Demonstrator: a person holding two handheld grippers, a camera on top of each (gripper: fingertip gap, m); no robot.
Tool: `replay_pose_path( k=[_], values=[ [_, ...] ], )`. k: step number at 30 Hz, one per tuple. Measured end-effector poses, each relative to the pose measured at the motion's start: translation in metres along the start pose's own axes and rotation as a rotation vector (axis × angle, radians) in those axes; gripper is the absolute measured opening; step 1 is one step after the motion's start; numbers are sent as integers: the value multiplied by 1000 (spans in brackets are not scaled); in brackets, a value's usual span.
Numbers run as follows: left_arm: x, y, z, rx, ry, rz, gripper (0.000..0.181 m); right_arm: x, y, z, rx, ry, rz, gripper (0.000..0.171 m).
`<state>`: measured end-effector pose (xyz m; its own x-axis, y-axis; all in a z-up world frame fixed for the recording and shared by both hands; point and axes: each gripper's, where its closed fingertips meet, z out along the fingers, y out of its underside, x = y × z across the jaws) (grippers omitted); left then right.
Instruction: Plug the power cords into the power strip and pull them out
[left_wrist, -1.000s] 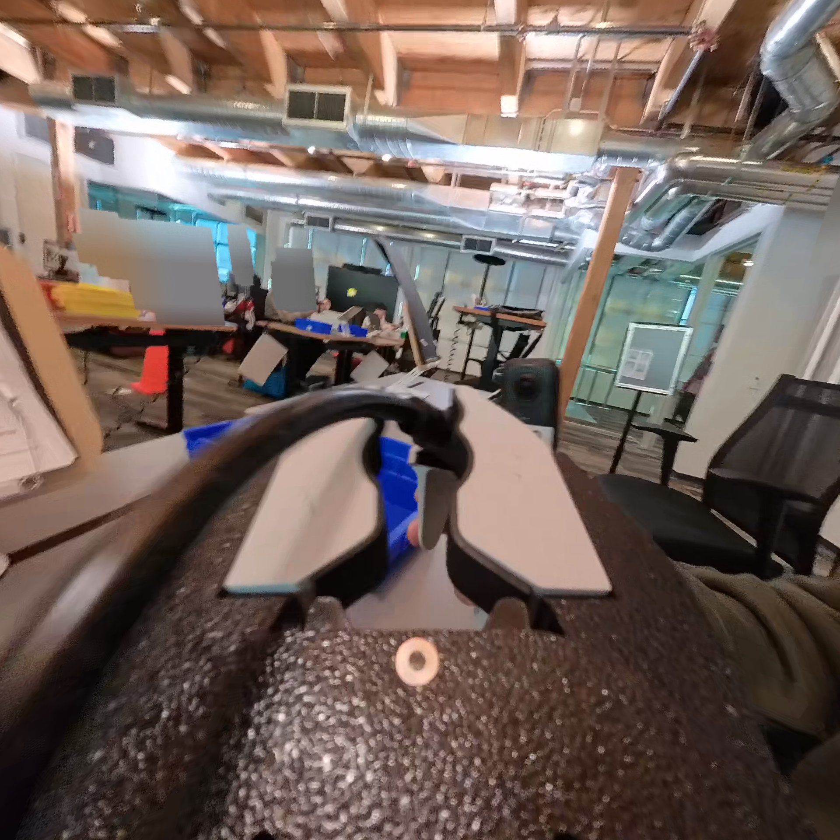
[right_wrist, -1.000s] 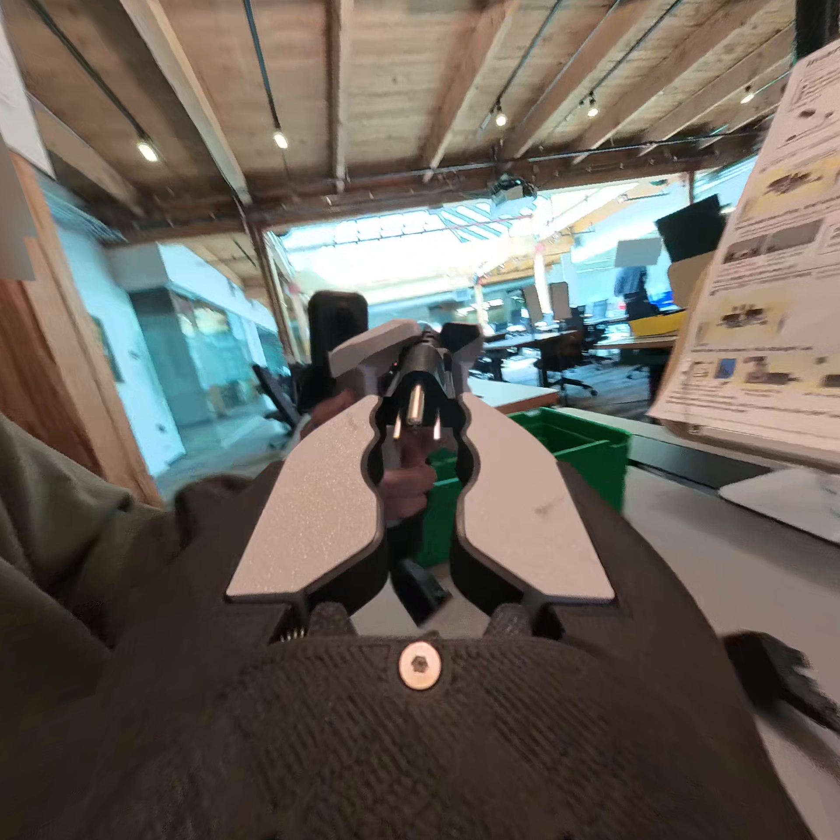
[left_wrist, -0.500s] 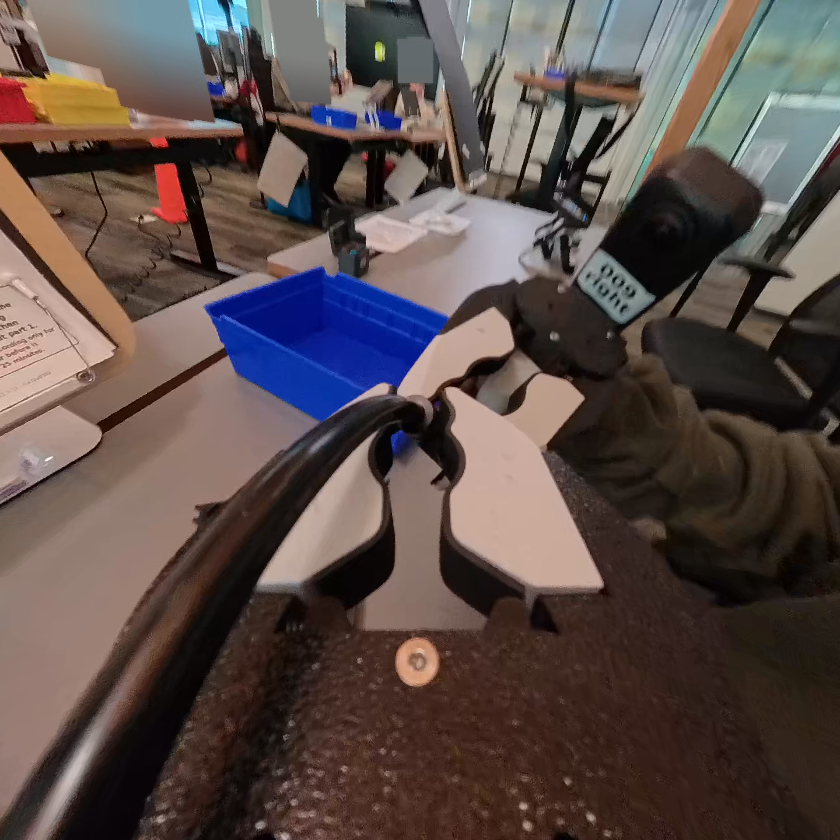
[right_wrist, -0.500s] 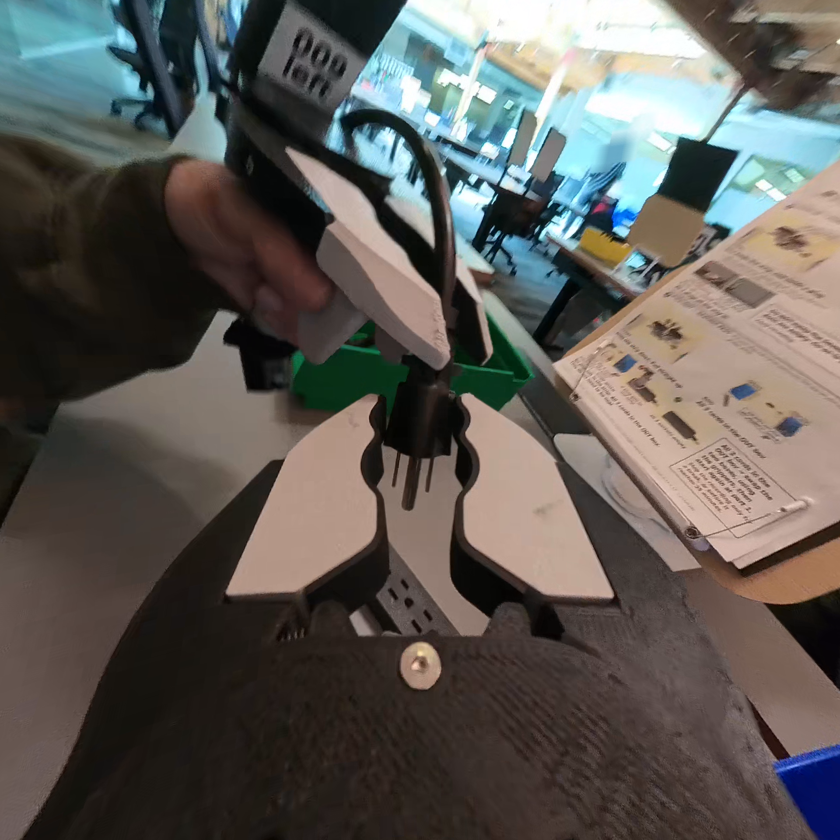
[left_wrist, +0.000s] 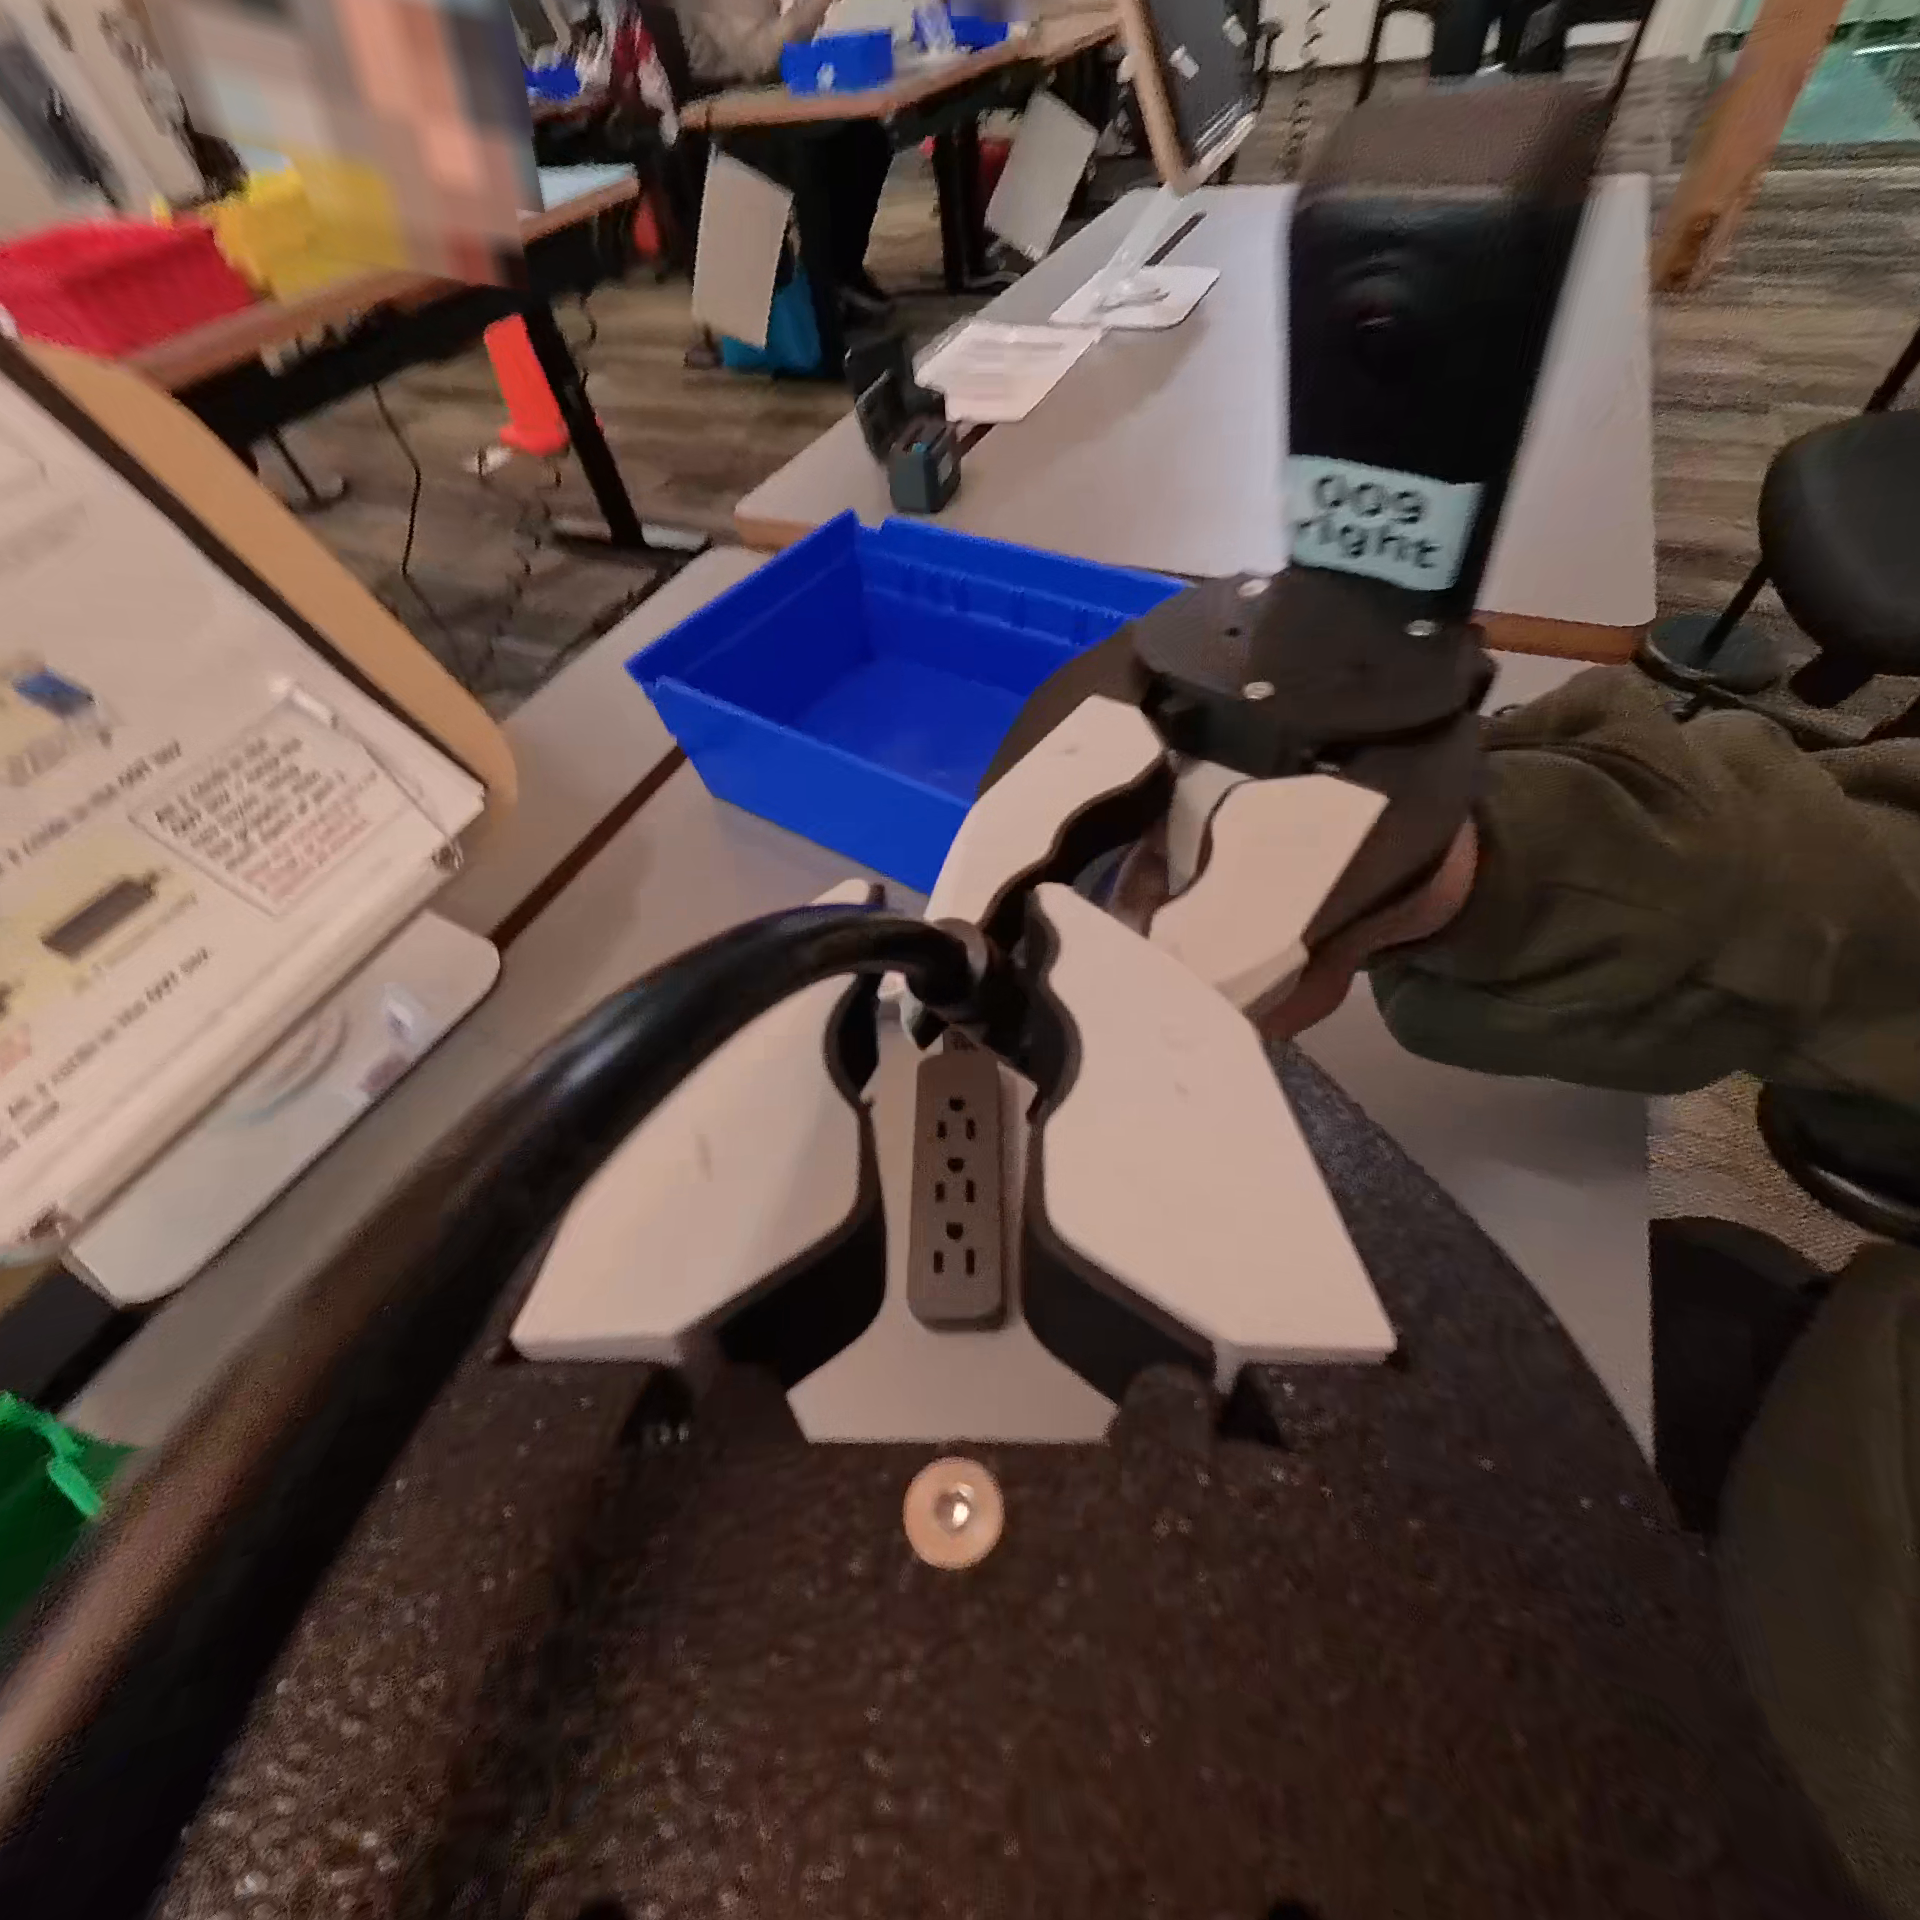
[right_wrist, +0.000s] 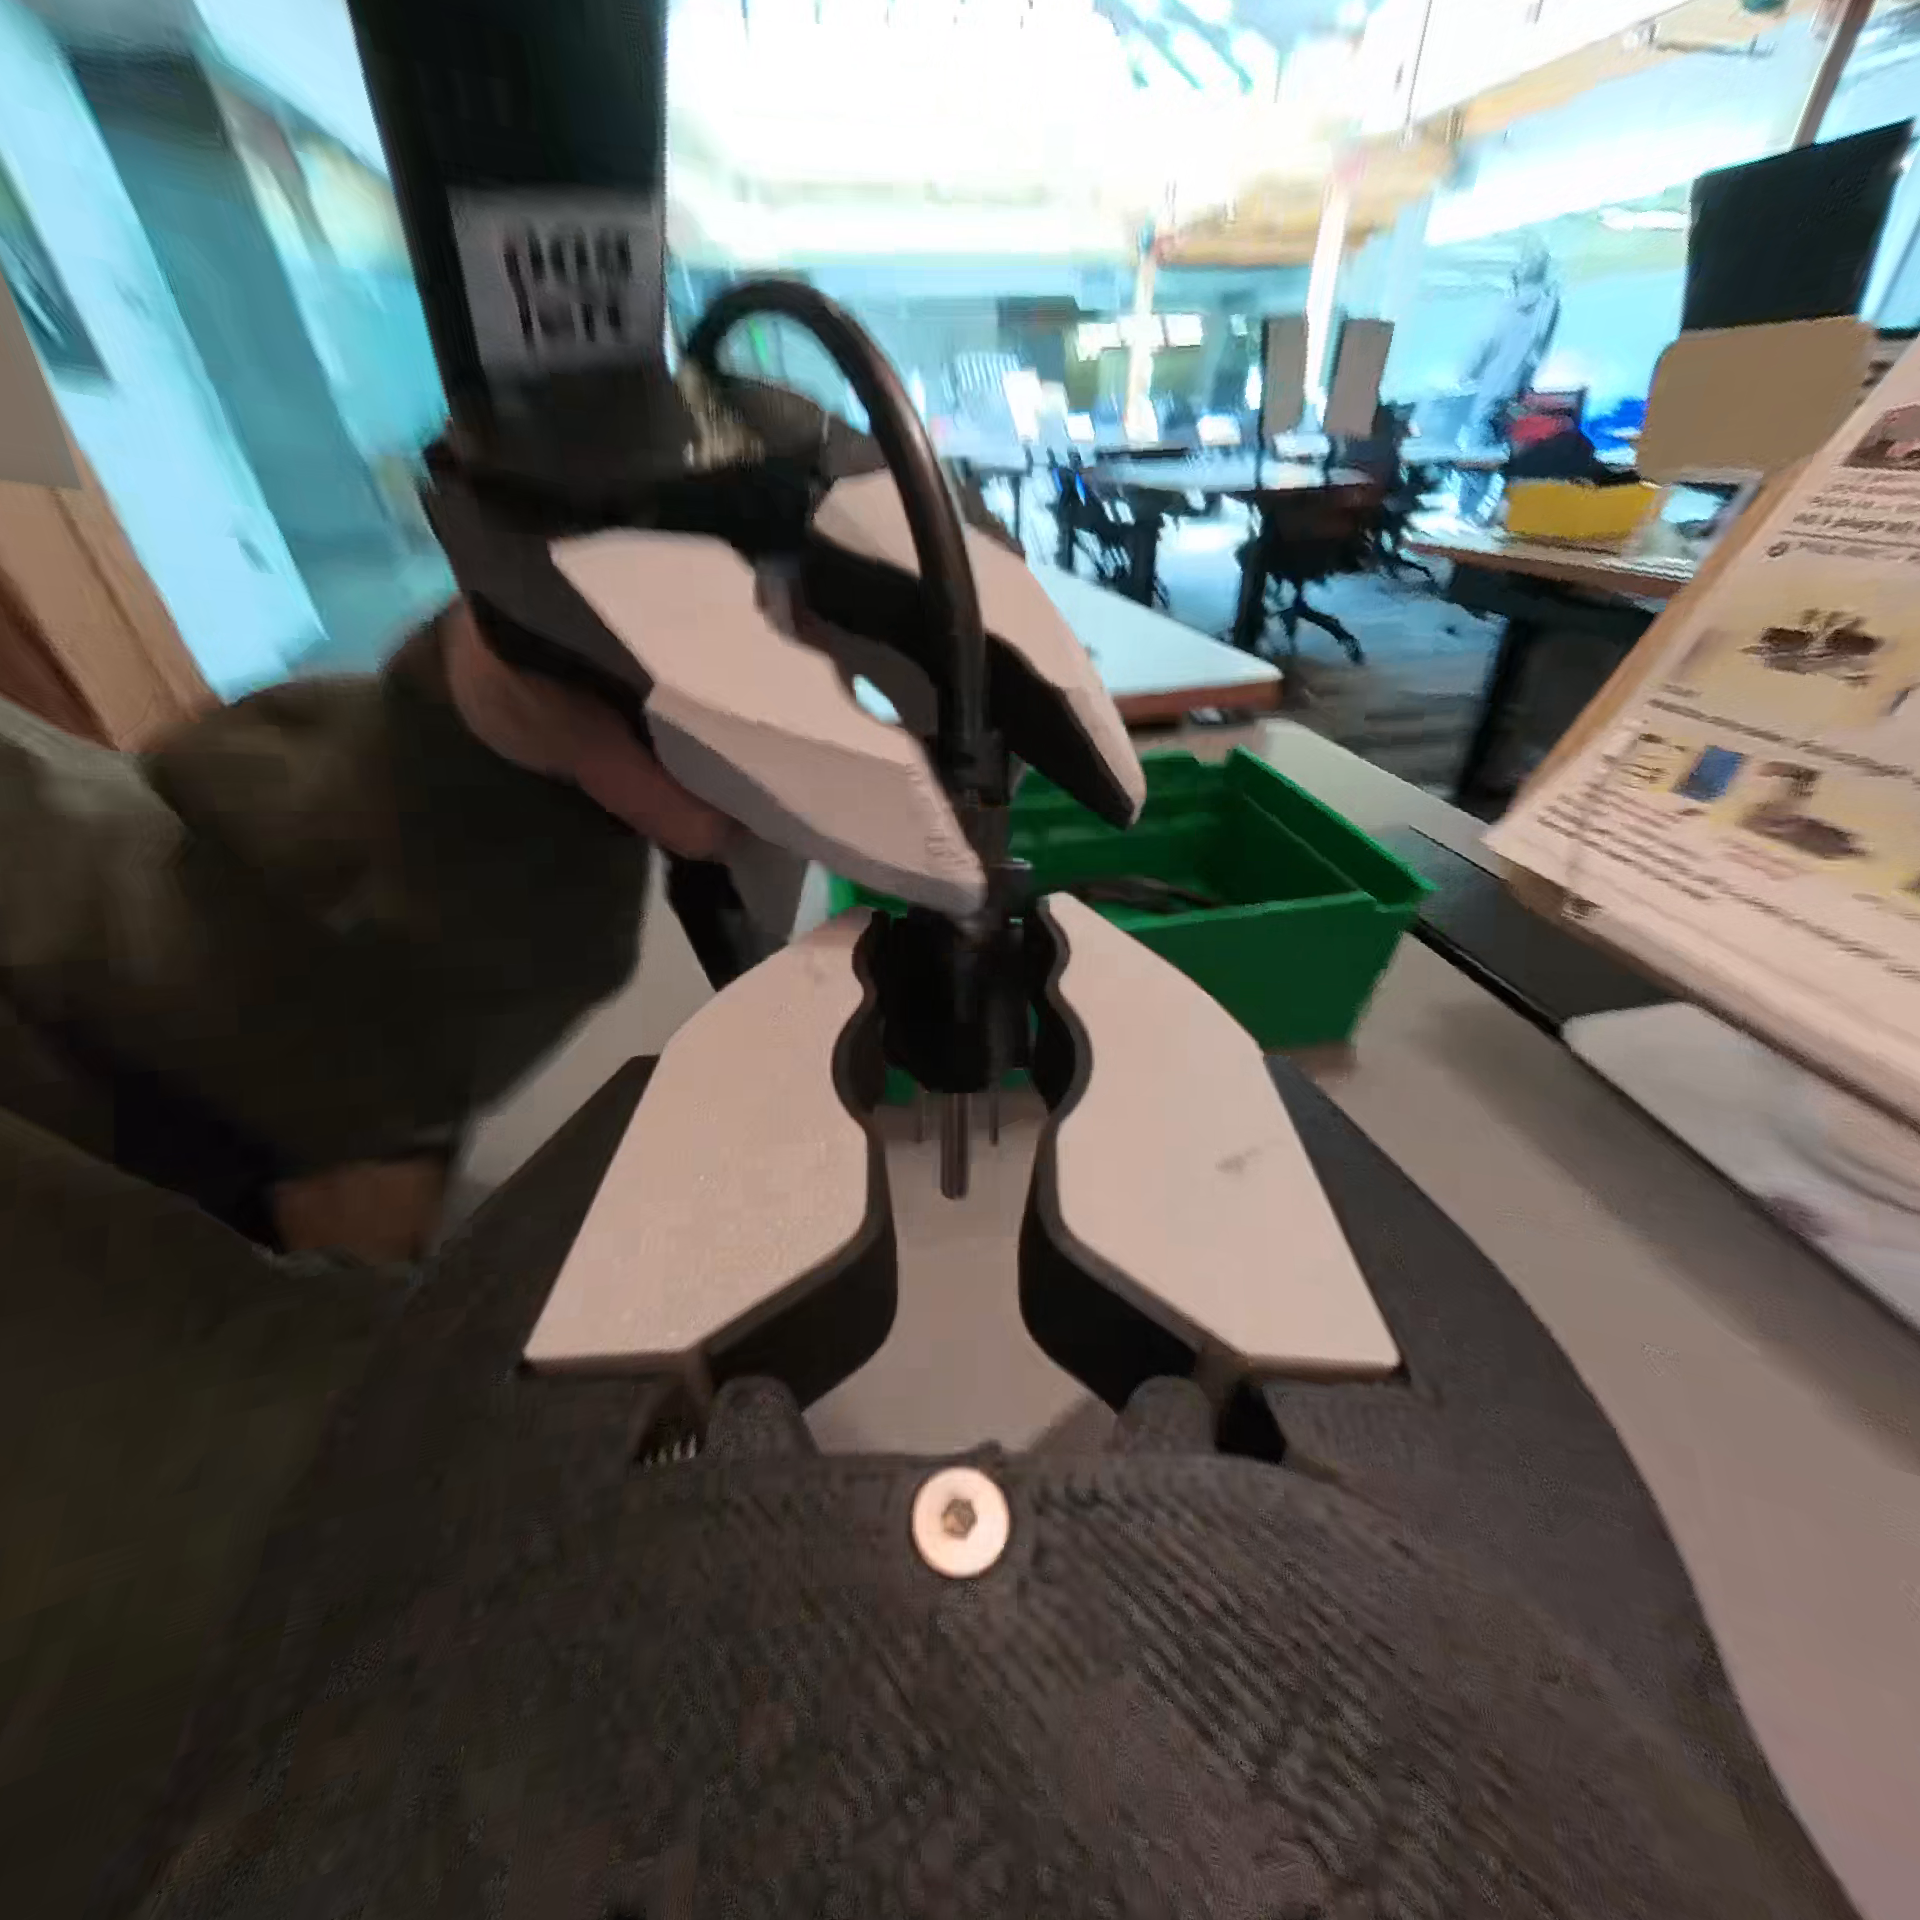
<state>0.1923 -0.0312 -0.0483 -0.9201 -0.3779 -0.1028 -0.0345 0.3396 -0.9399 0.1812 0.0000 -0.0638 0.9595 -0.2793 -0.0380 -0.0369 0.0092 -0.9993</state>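
Above the grey table (left_wrist: 665, 894), the right tongs (right_wrist: 958, 935) squeeze the black plug (right_wrist: 951, 1003), prongs down, over the power strip (left_wrist: 957, 1184). Left tongs (left_wrist: 961, 961) pinch its cord (left_wrist: 665, 1023).

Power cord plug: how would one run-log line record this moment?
plug: right gripper, prongs down | cord: left gripper | power strip: below, sockets empty

Left hand-held gripper (left_wrist: 961, 961): tips pointing downward, fingers pinching a cord. Right hand-held gripper (right_wrist: 961, 971): fingers clamping a plug (right_wrist: 951, 1023), prongs facing back toward the camera. Both tips are meeting, nearly touching; sleeved hands are gripping the handles.
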Motion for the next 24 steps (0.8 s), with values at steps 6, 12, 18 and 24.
replay_pose_path(
  k=[6,12,18,24],
  values=[
    [4,-16,1,229,60,-9,46,6,-21,-13,225,-74,164,24],
    [2,-8,3,402,92,-55,55,9,-10,-17,110,-17,55,24],
    [-15,-12,-5,483,6,-17,22,12,12,-24,-47,1,-56,24],
    [-15,20,21,138,-84,168,5,22,11,-37,-181,54,-134,37]
  ],
)
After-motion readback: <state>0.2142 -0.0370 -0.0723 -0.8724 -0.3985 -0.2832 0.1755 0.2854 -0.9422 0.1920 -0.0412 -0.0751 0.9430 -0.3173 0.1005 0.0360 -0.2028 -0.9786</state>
